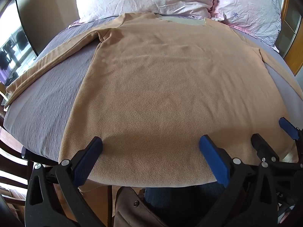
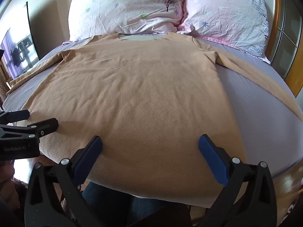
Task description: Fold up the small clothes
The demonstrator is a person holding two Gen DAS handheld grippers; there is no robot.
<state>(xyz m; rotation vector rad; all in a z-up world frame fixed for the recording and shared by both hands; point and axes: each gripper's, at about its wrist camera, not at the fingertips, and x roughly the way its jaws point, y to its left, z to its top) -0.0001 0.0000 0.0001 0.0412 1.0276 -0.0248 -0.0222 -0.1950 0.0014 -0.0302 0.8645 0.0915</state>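
A tan long-sleeved fleece top (image 1: 161, 87) lies spread flat on a bed, its hem toward the cameras and hanging slightly past the near edge of the mattress, its neckline (image 2: 142, 37) toward the pillows. One sleeve (image 1: 47, 64) runs out diagonally to the left across the grey bed cover (image 1: 47, 109); the other sleeve (image 2: 255, 75) runs out diagonally to the right over the same cover. The body of the top is smooth, with only shallow creases near the armpits. The left claw (image 1: 150, 145) hovers over the hem on the left half of the garment, its blue-padded fingers (image 1: 212, 151) spread wide with only tan fabric showing between them; it holds nothing. The right claw (image 2: 150, 145) is posed likewise over the hem on the right half, fingers (image 2: 90, 151) wide apart and empty. Each claw appears at the margin of the other's view: the right claw (image 1: 272, 134) at the right edge of the left wrist view, the left claw (image 2: 37, 121) at the left edge of the right wrist view, both just beside one another above the hem. Two pink floral pillows (image 2: 128, 7) rest at the head of the bed, touching the collar end of the top. A window (image 1: 11, 56) shows at far left, and a wooden door frame (image 2: 291, 71) at far right.
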